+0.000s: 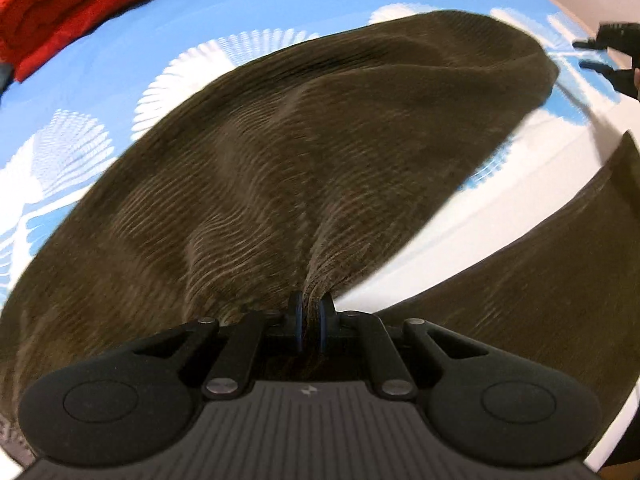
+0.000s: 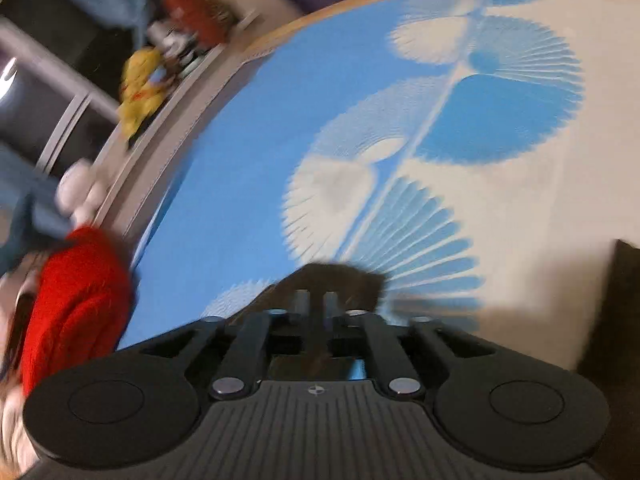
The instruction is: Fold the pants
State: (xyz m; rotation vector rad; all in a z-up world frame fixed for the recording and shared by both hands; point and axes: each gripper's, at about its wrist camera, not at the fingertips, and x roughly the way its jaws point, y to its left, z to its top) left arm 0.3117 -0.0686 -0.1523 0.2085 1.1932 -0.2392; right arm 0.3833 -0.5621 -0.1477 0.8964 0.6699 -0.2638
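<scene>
Dark olive-brown ribbed pants [image 1: 320, 152] lie on a blue sheet [image 2: 240, 152] with white fan-shaped prints, beside red cloth [image 1: 60, 4].

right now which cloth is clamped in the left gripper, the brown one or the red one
The brown pants: their ribbed fabric bunches between the left gripper fingers. The red cloth lies folded apart at the far corner of the blue sheet, untouched.

I'm looking into a home bedroom: a bed [image 2: 248, 152] spread with a blue-and-white fan-patterned sheet [image 1: 120, 64] fills both views. Folded red clothing [image 1: 60, 4] lies on it, and a shelf [image 2: 168, 96] alongside holds soft toys [image 2: 142, 88].
</scene>
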